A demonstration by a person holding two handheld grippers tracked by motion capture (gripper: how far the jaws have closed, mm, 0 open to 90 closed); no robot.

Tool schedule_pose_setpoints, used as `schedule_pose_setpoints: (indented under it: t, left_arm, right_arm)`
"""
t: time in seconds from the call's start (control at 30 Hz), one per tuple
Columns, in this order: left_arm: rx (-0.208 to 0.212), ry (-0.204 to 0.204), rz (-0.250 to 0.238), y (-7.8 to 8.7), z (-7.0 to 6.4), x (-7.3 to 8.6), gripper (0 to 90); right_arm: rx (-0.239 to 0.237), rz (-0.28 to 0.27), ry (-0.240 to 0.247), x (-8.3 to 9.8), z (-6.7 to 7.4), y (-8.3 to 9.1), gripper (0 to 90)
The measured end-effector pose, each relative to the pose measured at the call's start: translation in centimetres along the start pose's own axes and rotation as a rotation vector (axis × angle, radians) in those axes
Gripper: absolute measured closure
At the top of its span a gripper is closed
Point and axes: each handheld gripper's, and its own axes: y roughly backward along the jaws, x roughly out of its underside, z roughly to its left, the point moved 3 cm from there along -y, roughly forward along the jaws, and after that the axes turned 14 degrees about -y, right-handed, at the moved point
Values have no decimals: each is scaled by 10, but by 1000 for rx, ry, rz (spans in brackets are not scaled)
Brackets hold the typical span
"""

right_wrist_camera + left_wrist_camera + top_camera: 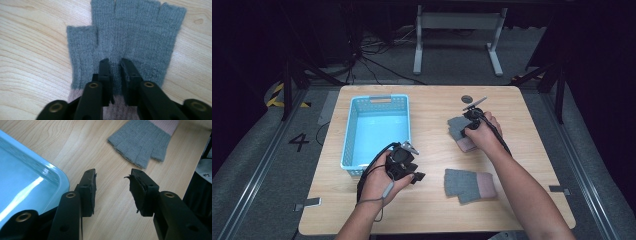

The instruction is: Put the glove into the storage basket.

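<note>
Hidden and cropped parts

In the right gripper view the far glove's (130, 37) pink cuff sits behind the jaws; the blue basket (30, 185) is cropped at the left gripper view's edge, and so is the near glove's (142, 140) cuff.

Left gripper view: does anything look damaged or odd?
Yes. The pad on one jaw of the left gripper looks torn, its edge frayed and peeling away from the jaw. The other pad sits flat. Nothing else stands out.
</note>
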Motion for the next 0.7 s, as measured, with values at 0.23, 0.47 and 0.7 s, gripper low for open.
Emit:
schedule_pose_setpoints:
  t: [0.23, 0.47, 0.7]
  left_arm:
    - [3, 0, 1, 0, 1, 0, 573]
    - [8, -5, -1, -2, 1, -3, 573]
    - [14, -16, 3, -4, 1, -7, 573]
  right_arm:
    - [-27, -11, 2, 2, -2, 7, 865]
    - [-62, -60, 27, 4, -4, 32, 866]
    - [-86, -89, 56, 11, -9, 60, 866]
